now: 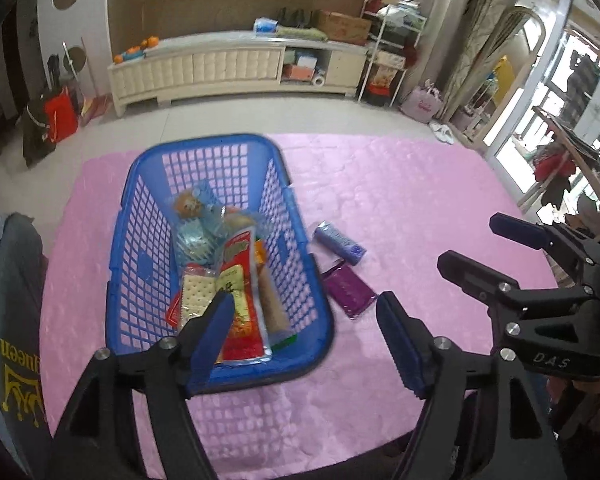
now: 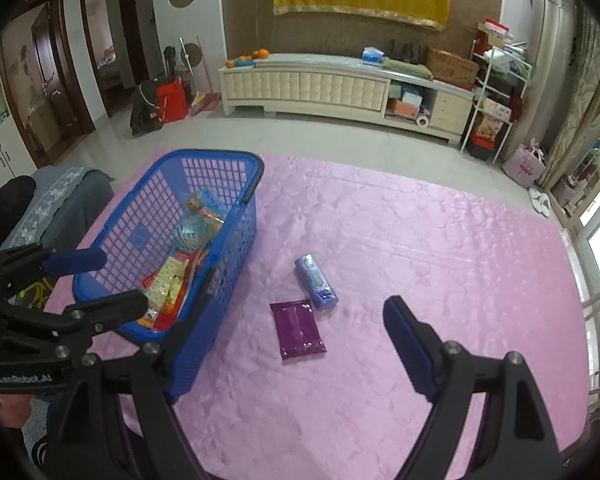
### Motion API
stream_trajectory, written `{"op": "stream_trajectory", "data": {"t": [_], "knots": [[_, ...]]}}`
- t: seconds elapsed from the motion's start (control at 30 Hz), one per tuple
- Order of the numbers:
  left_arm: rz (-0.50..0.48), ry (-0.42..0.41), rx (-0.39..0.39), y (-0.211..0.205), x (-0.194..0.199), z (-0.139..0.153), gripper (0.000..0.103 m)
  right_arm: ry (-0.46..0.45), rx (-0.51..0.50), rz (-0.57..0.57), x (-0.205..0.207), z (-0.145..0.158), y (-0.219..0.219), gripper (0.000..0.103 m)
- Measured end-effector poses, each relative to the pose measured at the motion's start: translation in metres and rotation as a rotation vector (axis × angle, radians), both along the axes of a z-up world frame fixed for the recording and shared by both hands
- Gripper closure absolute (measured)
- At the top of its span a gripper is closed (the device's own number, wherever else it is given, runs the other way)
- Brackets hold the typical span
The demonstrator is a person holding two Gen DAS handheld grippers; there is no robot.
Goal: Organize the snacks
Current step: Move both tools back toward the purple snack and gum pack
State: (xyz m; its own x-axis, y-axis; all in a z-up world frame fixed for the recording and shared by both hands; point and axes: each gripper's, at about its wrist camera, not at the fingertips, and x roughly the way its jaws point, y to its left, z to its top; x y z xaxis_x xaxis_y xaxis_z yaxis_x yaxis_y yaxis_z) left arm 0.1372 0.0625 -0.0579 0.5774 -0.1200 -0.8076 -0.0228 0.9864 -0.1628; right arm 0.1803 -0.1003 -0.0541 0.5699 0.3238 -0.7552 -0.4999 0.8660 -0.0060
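Left tongs [image 1: 306,330] and right tongs [image 2: 296,344] both gape wide, empty. Blue plastic lattice basket [image 2: 236,236] holds snack packets; dark purple flat pouch [image 2: 298,329] and blue-lilac wrapped roll [image 2: 315,282] lie beside it on pink-covered worktop [image 2: 440,260].

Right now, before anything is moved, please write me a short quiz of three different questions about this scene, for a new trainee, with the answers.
1. True or false: the purple packet lies inside the blue basket.
2. How many snack items lie on the pink cloth outside the basket?
   A. one
   B. two
   C. four
3. Fill in: the left gripper and the right gripper both have their jaws ____ and hold nothing.

Key:
1. False. It lies on the cloth, beside the basket.
2. B: the purple packet and the blue packet.
3. open
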Motion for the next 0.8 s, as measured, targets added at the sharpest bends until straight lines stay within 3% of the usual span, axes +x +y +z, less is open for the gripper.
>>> {"op": "stream_trajectory", "data": {"t": [0.5,0.8], "knots": [[-0.005,-0.085,0.064,-0.075,-0.018,0.017,0.031,-0.038,0.028,-0.053,-0.019,0.014,-0.065,0.017],[0.0,-0.045,0.078,-0.115,-0.003,-0.008,0.031,-0.02,0.024,-0.092,-0.009,-0.005,-0.106,0.017]]}}
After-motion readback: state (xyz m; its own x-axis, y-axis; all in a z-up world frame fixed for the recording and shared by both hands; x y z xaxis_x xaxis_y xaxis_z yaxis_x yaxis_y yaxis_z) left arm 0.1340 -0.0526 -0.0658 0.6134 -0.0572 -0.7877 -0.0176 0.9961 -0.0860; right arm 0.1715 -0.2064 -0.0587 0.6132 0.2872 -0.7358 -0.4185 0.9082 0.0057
